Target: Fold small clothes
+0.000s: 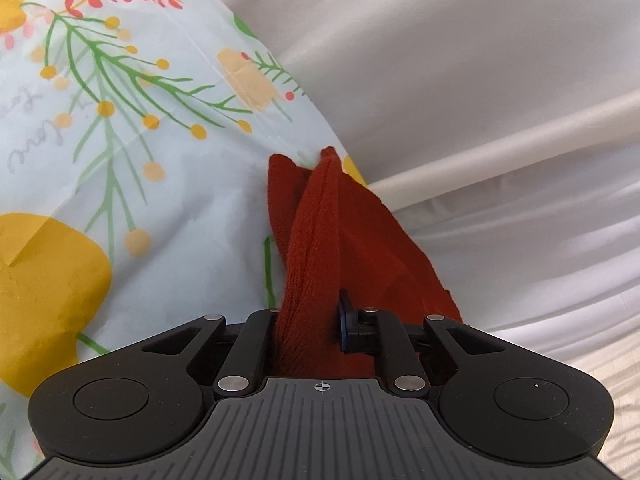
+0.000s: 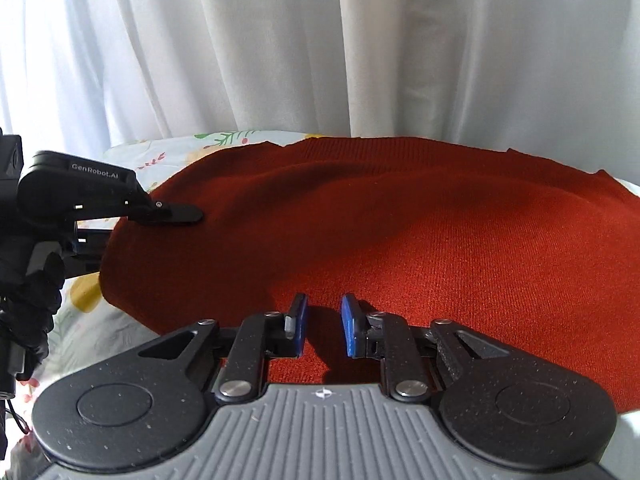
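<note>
on the floral cloth (image 1: 120, 200), left gripper (image 1: 308, 316) pinches the soft, limp knit (image 2: 400, 240); right gripper (image 2: 323, 326) seemingly agape near its hem.

Bright daylight glows through the white curtain (image 2: 320, 40) at the far side, washing it pale. The red knit garment (image 2: 400, 232) carries soft shadows in its folds. Fisheye bending curves the edges; corners vignette dark; focus stays fairly sharp
</note>
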`<state>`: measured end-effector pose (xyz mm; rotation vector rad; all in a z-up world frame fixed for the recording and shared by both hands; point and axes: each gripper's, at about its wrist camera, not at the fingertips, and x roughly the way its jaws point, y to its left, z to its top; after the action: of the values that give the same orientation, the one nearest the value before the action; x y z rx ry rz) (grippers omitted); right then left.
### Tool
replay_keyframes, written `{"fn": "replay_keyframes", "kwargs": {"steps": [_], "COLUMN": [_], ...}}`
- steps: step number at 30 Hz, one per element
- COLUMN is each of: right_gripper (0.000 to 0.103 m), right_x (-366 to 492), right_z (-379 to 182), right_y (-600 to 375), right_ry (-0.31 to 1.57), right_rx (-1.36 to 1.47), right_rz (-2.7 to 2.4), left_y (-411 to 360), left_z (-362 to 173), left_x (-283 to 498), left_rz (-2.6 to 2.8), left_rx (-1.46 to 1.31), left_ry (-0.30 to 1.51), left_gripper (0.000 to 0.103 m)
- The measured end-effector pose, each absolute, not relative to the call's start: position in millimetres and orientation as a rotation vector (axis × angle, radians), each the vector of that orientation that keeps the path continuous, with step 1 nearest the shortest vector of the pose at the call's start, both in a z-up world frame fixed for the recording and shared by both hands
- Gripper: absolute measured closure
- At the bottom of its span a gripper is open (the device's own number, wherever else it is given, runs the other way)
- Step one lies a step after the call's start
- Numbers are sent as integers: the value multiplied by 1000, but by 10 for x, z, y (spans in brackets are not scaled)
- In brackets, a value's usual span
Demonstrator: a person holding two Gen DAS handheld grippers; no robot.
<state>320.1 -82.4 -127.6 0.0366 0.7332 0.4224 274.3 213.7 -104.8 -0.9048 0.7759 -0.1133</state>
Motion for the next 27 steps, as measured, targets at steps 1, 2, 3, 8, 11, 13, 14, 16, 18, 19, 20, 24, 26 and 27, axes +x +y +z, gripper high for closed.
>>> {"fn": "replay_keyframes", "kwargs": {"steps": [1, 2, 3, 8, 11, 13, 14, 16, 18, 19, 20, 24, 26, 27], "right_gripper": [85, 85, 85, 85, 85, 85, 85, 85, 85, 85, 85, 85, 85, 85], "right_x": [3197, 3190, 3181, 3085, 3022, 2970, 2942, 2900, 2864, 2848, 2834, 2810, 2807, 2797], "right_z": [-1262, -1244, -1227, -1122, -1065, -1024, -1003, -967, -942, -936, -934, -970, -997, -1016], "right_y": [-856, -897, -947, -1276, -1536, -1705, -1794, -1949, -2084, -2140, -2192, -2329, -2382, -2404], "right_ry": [737, 741, 739, 700, 671, 651, 639, 621, 602, 594, 589, 591, 599, 604], "right_rx": [59, 83, 103, 164, 203, 230, 249, 284, 313, 322, 331, 354, 358, 361], "right_rz": [428, 430, 428, 366, 316, 282, 265, 235, 208, 199, 188, 158, 150, 145], "left_y": [2123, 2106, 2087, 1954, 1794, 1615, 1502, 1241, 942, 792, 645, 149, 13, -28], "left_z": [-1022, -993, -964, -759, -568, -416, -346, -238, -194, -200, -225, -459, -608, -660], "left_x": [2747, 2752, 2757, 2771, 2798, 2836, 2866, 2940, 3017, 3054, 3081, 3164, 3159, 3142], "left_rz": [-108, -100, -92, -92, -134, -164, -181, -216, -233, -237, -243, -256, -244, -236], "left_rx": [-896, -882, -867, -820, -796, -768, -747, -694, -624, -587, -550, -446, -428, -418], "left_ry": [782, 789, 796, 800, 789, 782, 778, 778, 787, 794, 800, 859, 884, 883], "left_gripper": [88, 88, 88, 89, 89, 89, 89, 89, 89, 89, 89, 89, 88, 86]}}
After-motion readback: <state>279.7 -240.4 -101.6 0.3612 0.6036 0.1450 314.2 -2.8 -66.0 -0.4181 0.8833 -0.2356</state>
